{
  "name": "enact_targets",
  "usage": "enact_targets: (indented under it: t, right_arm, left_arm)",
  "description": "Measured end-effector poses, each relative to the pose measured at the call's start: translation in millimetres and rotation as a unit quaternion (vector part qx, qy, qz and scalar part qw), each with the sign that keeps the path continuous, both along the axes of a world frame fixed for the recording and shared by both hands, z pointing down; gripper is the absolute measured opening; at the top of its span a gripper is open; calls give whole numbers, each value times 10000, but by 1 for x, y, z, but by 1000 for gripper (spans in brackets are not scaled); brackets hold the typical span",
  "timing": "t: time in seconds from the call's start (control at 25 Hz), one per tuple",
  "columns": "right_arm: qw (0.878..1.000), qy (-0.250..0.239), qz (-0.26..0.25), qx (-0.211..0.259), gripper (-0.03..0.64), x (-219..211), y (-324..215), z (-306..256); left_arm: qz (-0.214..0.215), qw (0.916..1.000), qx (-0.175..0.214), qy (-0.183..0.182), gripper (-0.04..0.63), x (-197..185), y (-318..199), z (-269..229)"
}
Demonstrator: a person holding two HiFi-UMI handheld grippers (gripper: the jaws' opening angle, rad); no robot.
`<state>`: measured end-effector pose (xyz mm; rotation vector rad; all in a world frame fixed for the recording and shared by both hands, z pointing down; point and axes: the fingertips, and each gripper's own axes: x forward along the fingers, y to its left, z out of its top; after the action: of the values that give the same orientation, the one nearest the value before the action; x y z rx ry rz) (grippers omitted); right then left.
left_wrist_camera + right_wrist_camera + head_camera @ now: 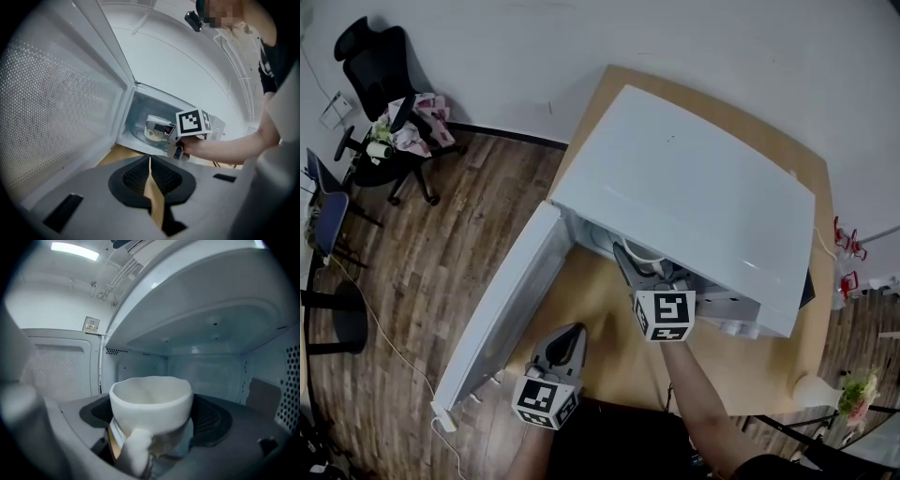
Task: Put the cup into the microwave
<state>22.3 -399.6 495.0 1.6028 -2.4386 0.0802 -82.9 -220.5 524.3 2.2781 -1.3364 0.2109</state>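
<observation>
Cup (151, 404) sits clamped in right tool (633, 269), forearm (698, 380) extended into microwave (694, 187).

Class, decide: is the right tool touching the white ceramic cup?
Touching: the right gripper view shows the right tool clamped on the white ceramic cup.

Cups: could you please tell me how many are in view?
1: a white cup held by the right gripper inside the microwave. A small white thing at the table's edge is too unclear to tell.
</observation>
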Motion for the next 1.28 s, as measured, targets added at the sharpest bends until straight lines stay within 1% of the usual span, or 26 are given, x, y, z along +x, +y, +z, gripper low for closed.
enact_targets:
  t: [0.28,0.56,0.8,1.12,1.28]
  right_arm:
    - [9998,142,10,-152,451,1,-7,17]
    - [9989,-223,19,-418,451,3,-13,23]
    - [9980,-255,64,-567,451,2,-15,25]
    - [9976,-254,252,-592,451,2,-16,25]
    - [9977,-264,256,-573,451,1,-16,25]
  left_arm:
    - [-76,9999,-62,54,12,-4,4,4]
    - [-121,9998,-124,104,12,-6,7,7]
    - [-115,9998,-86,126,12,-7,6,5]
    - [-31,9998,-110,132,12,-6,15,7]
    - [-23,9999,-110,126,12,-7,18,7]
